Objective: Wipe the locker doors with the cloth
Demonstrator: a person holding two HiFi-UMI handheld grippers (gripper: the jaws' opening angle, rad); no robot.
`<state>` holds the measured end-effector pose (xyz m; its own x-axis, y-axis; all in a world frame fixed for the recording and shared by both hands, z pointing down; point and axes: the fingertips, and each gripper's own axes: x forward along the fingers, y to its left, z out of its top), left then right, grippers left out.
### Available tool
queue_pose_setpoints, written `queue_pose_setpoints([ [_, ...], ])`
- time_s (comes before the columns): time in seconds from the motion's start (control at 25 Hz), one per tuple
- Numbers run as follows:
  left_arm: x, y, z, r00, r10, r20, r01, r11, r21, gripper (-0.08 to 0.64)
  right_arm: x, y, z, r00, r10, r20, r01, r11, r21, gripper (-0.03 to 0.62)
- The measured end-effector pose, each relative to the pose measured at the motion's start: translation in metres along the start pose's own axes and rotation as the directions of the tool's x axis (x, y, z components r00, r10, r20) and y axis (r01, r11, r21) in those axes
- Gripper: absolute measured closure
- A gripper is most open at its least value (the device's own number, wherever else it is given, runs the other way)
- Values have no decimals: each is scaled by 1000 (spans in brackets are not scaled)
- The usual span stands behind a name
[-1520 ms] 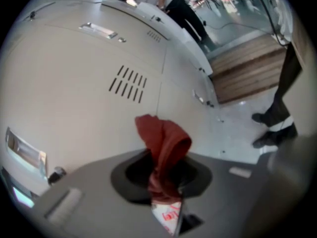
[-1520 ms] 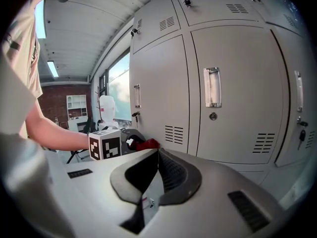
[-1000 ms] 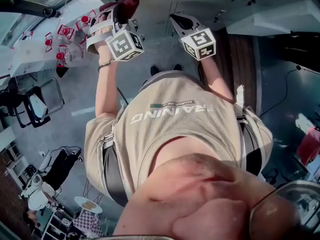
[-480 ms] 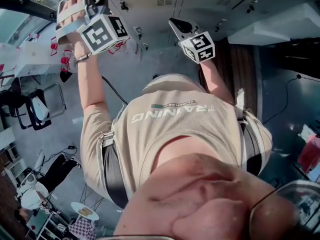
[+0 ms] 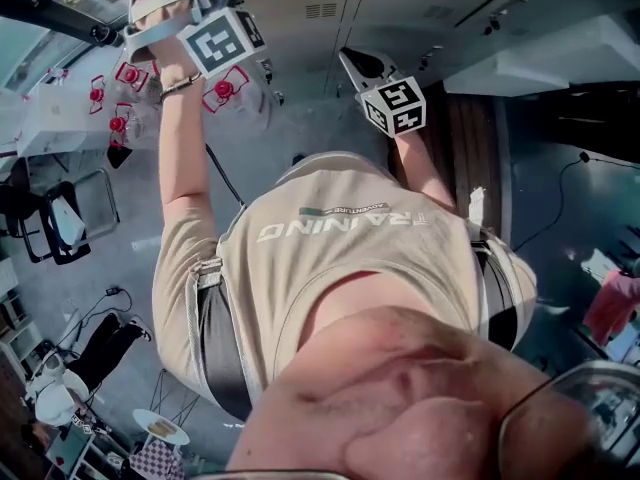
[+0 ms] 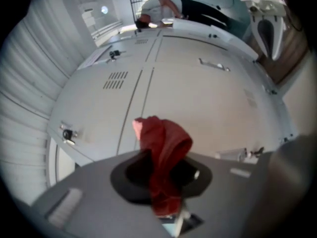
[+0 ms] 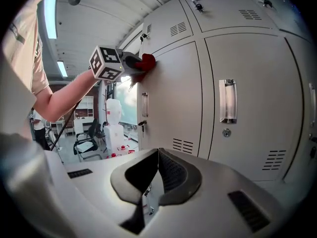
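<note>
**Cloth carried up to the top of a locker door**

Over the last second the left gripper has been carried higher and further out to the person's left, as the head view shows. The right gripper has scarcely been shifted. The red cloth is clamped between the left jaws, bunched up and standing out beyond their tips.

In the right gripper view the cloth is seen at the top corner of a grey locker door, just under the seam below the upper row of lockers. Contact with the door appears to be made, though at that distance it cannot be settled for certain. The rise is judged to mean that wiping is under way and that a stroke is being set up from the top of the door. Most of the door face below is yet to be covered.

The right jaws are closed together with nothing between them. They are held before the neighbouring door and its handle.

Every locker in view is shut, so nothing can be told of what is kept inside.
</note>
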<state>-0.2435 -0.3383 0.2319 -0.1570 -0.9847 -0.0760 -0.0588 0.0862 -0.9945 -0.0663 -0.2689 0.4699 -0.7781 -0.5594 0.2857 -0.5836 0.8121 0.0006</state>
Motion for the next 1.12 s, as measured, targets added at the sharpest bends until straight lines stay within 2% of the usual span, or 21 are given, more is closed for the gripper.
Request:
queue_pose_setpoints([
  [0.32,-8,-89,-8,992,-129,18,130,989,-74,480,11,6,-11,998,35,-44,-35,999,-8,578],
  [0.6,-17,-120,-10,991,-133,20,134,987,-85,480,17,18,-12,996,66,-53,-68,997,-29,578],
  [0.72,-19,-152,-17,979,-203,12,203,972,-116,480,14,16,-13,997,56,-57,-57,998,-25,578],
  [0.88,-20,-193,-21,948,-317,9,315,939,-137,480,8,9,-21,997,39,-67,-39,999,-7,578],
  [0.96,-20,-202,-21,942,-337,8,334,931,-144,480,6,5,-24,997,30,-67,-30,1000,3,578],
  [1.12,-25,-205,-21,944,-329,1,325,934,-146,480,0,5,-27,998,21,-60,-20,1000,17,578],
])
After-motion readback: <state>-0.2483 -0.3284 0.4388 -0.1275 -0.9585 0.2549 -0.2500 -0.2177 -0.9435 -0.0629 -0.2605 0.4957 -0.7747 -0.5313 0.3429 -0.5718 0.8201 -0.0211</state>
